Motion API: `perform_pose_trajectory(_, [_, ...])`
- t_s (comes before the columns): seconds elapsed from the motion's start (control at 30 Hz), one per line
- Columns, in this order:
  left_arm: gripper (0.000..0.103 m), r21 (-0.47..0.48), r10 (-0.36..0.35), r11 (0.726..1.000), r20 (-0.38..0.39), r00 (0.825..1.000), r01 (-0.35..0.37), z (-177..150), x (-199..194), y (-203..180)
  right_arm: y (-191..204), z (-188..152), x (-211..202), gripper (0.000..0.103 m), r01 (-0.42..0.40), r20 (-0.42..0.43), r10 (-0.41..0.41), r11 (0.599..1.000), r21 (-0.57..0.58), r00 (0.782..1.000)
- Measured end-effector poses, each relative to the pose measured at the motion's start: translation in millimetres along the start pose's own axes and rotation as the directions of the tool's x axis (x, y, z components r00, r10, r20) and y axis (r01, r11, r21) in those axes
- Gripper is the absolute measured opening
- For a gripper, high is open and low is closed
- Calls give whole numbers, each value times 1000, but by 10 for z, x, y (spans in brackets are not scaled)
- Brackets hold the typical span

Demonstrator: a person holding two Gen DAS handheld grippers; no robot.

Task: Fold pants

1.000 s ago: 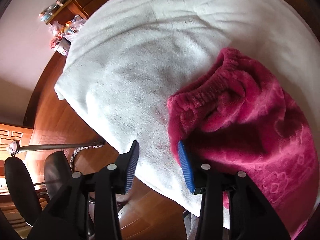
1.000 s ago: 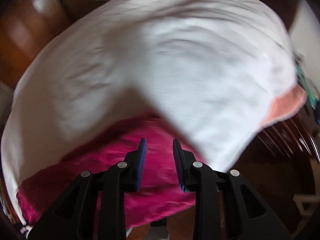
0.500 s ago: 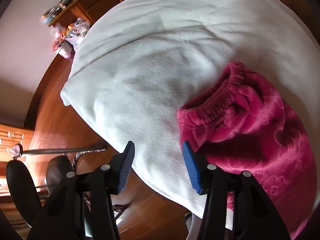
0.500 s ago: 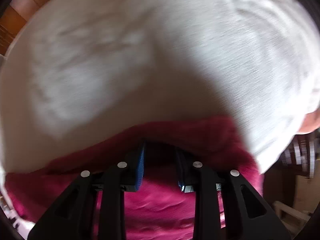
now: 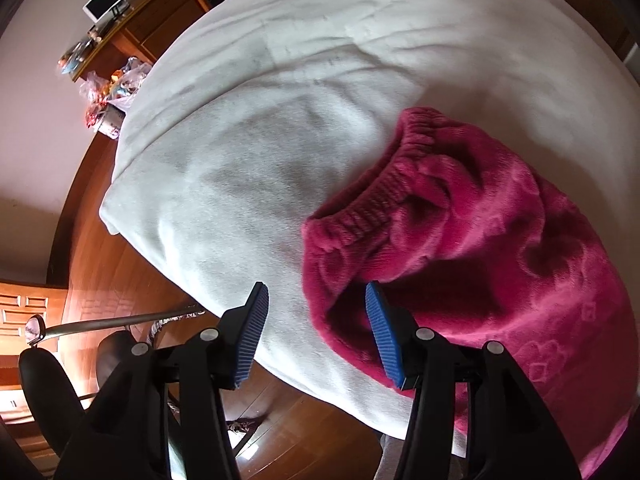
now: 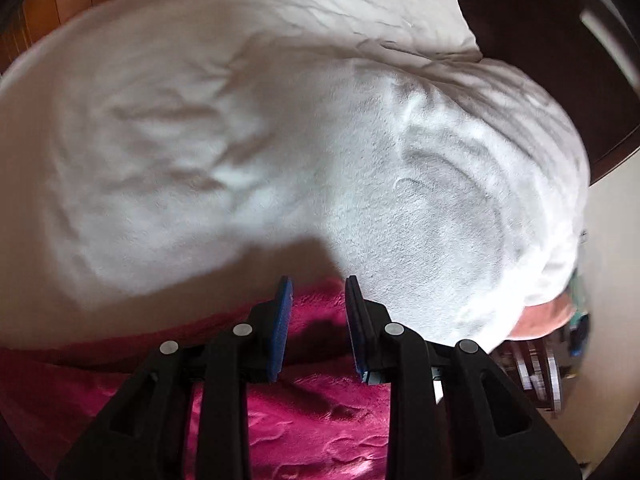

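Note:
Magenta fleece pants point(image 5: 492, 232) lie bunched on a white blanket point(image 5: 260, 152), elastic waistband toward the left. My left gripper point(image 5: 316, 304) is open and empty, hovering at the waistband's near corner, its right pad touching or just over the fabric. In the right wrist view the pants point(image 6: 304, 408) fill the bottom under my right gripper point(image 6: 318, 292), which is open with a narrow gap and holds nothing, just above the pants' far edge where they meet the blanket point(image 6: 280, 140).
The blanket covers a bed with a near edge dropping to a wooden floor point(image 5: 96, 272). A wooden cabinet point(image 5: 152, 20) with clutter stands at far left. Black chairs point(image 5: 44, 392) sit below left. A pink pillow edge point(image 6: 540, 320) shows at the bed's right.
My left gripper has opened wider and shifted slightly right toward the waistband corner. My right gripper has swung across the bed and now sits over the pants' far edge, still slightly open.

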State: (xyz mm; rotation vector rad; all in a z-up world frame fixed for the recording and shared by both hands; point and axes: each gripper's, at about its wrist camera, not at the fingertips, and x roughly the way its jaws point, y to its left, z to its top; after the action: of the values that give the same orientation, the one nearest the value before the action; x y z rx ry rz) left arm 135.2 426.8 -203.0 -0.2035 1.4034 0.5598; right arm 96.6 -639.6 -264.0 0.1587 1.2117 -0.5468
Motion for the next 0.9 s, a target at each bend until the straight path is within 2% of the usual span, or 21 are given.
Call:
perform_pose_trajectory(0.13, [52, 6, -9, 1000, 3, 1000, 9, -69, -39, -51, -231, -73, -126, 28, -116, -10, 116, 993, 17, 993])
perform_pose_trajectory(0.23, [52, 8, -12, 1000, 1, 1000, 11, -150, -55, -68, -217, -214, -126, 29, -169, -45, 170, 985, 29, 984])
perform_pose_trajectory(0.3, [53, 4, -10, 1000, -2, 1000, 10, -215, -62, -69, -161, -368, -120, 31, -169, -69, 171, 985, 21, 983])
perform_pose_trajectory(0.37, [53, 2, -8, 1000, -6, 1000, 8, -269, -71, -70, -172, -488, -80, 43, -165, -83, 166, 986, 19, 983])
perform_pose_trajectory(0.5, [53, -1, 3, 1000, -11, 1000, -3, -385, -97, -75, -179, -592, 95, 45, -160, -111, 162, 987, 25, 981])
perform_pose_trajectory(0.53, [53, -1, 5, 1000, -11, 1000, -5, -406, -105, -79, -179, -584, 152, 44, -170, -115, 173, 985, 34, 978])
perform_pose_trajectory(0.6, [53, 1, 7, 1000, -10, 1000, -7, -448, -131, -99, -177, -578, 176, 19, -168, -116, 171, 985, 29, 979])
perform_pose_trajectory(0.63, [53, 2, 7, 1000, -7, 1000, -7, -468, -148, -111, -170, -574, 173, 13, -169, -116, 171, 985, 25, 978])
perform_pose_trajectory(0.73, [53, 10, -1, 1000, 5, 1000, 1, -528, -203, -146, -187, -553, 24, 9, -163, -73, 163, 987, -6, 984])
perform_pose_trajectory(0.9, [53, 9, -6, 1000, 0, 1000, 6, -620, -203, -199, -334, -424, -309, 9, -183, 29, 183, 983, 14, 983])
